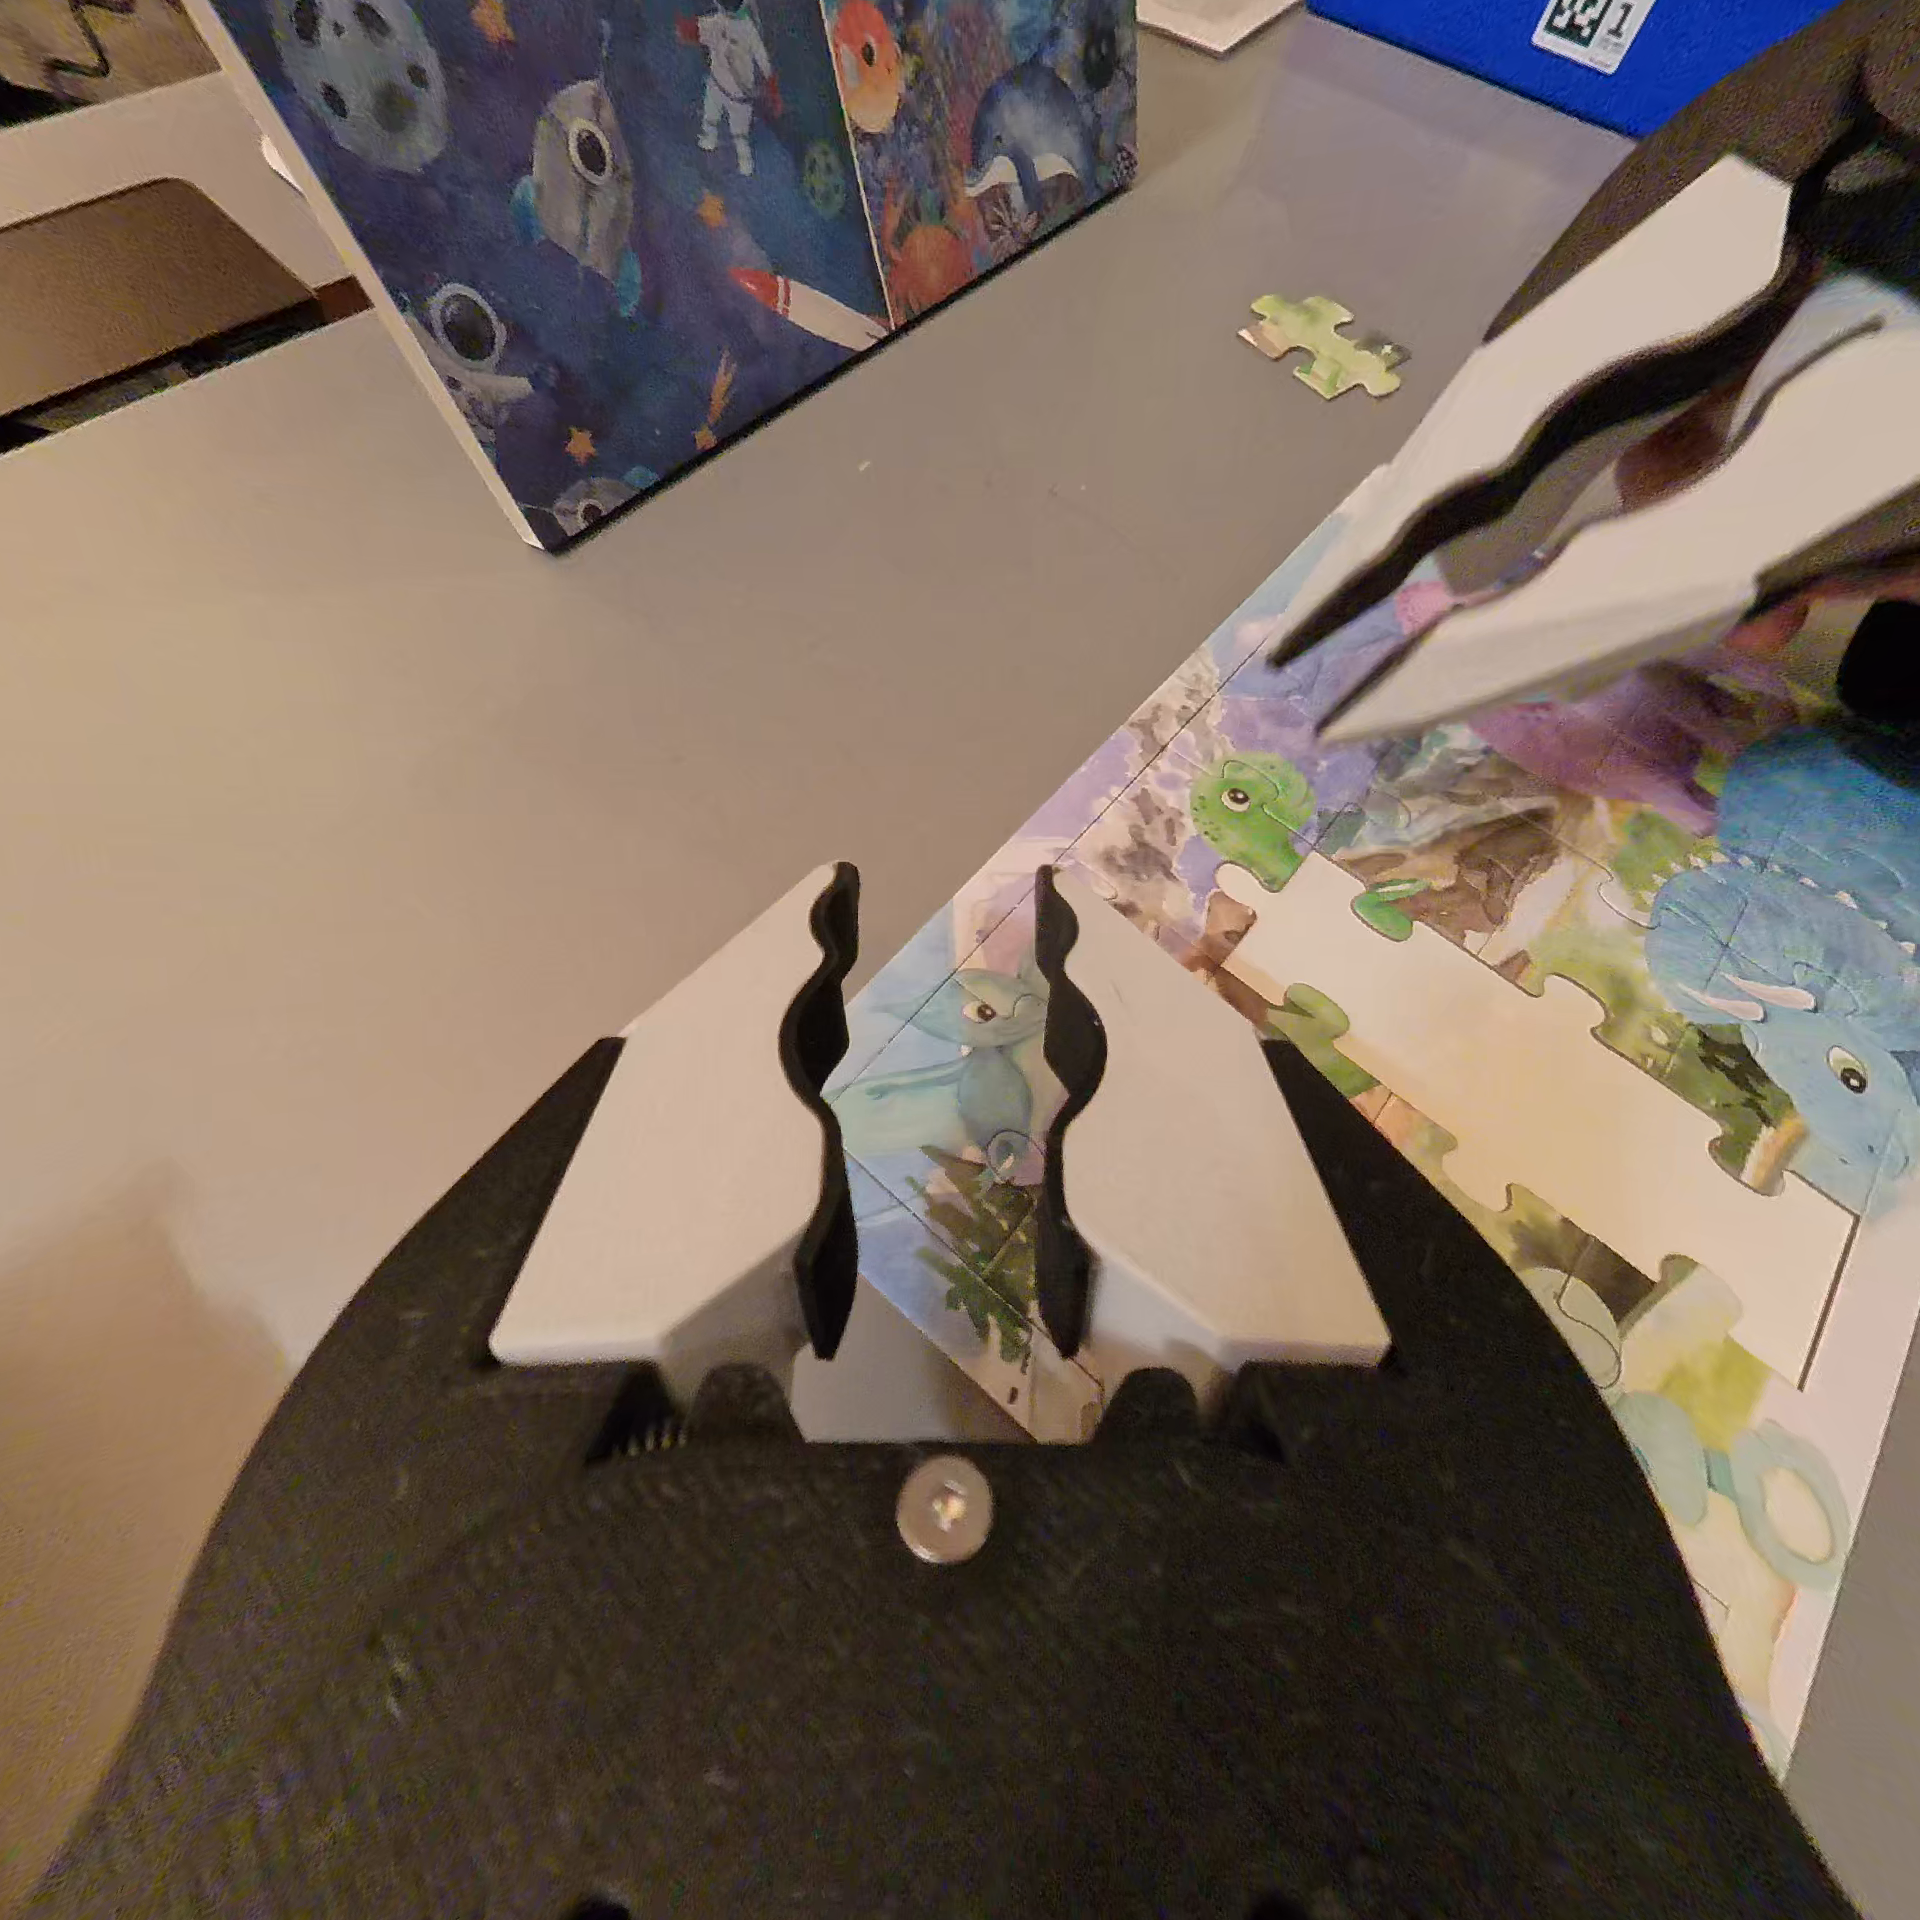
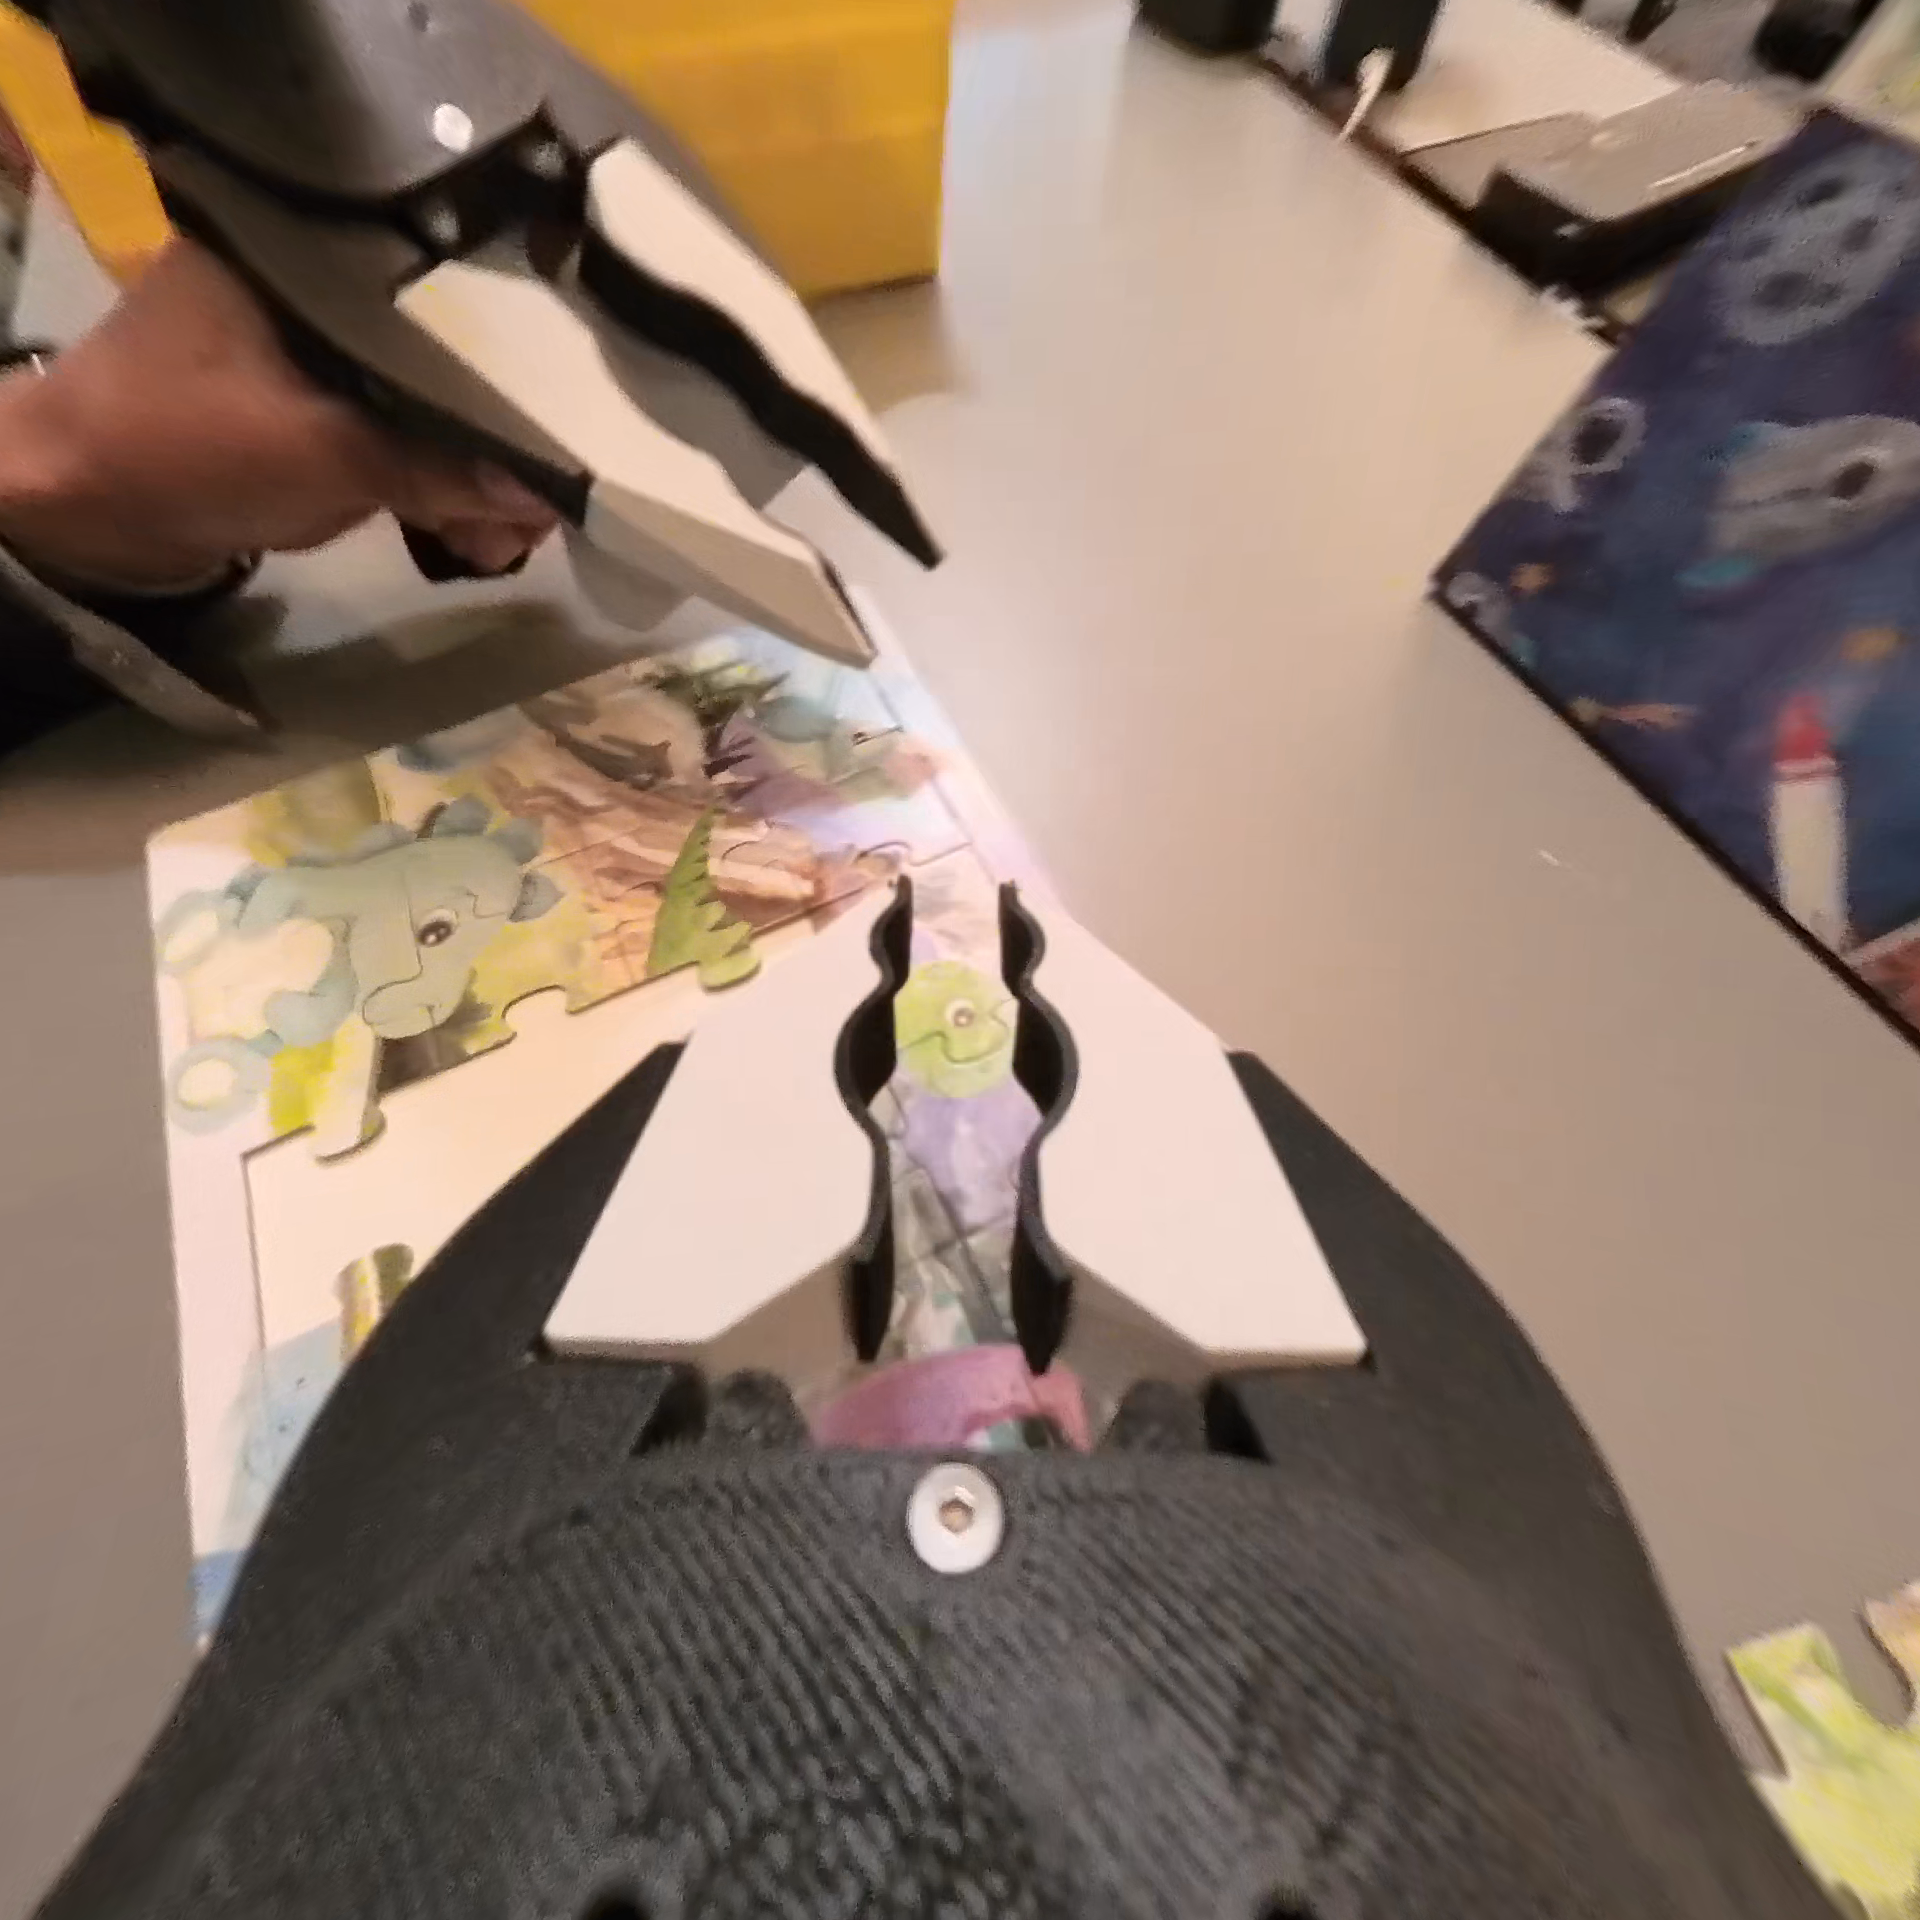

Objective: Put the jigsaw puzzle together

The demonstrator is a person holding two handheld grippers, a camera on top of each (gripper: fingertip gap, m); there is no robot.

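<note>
Hovering empty and slightly parted over the half-built puzzle (image 1: 1455, 1039), left gripper (image 1: 945, 894) and right gripper (image 2: 954, 904) likely next fetch the loose piece (image 1: 1325, 348) from the desk (image 1: 520, 779).

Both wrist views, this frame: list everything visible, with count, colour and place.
Puzzle board: one, pastel dinosaur picture, partly filled with a bare white strip across it, flat on the table under both tools.
Loose puzzle piece: one, pale green, on the table beyond the board.
Puzzle box: one, dark blue space and sea pictures, standing behind the board.
Blue bin: one, far right corner, left wrist view.
Yellow bin: one, far end, right wrist view.
Table: one, grey.
Left gripper: black and white, jaws open, empty.
Right gripper: same, jaws open, empty.
Hand: one, holding the left gripper.
</note>
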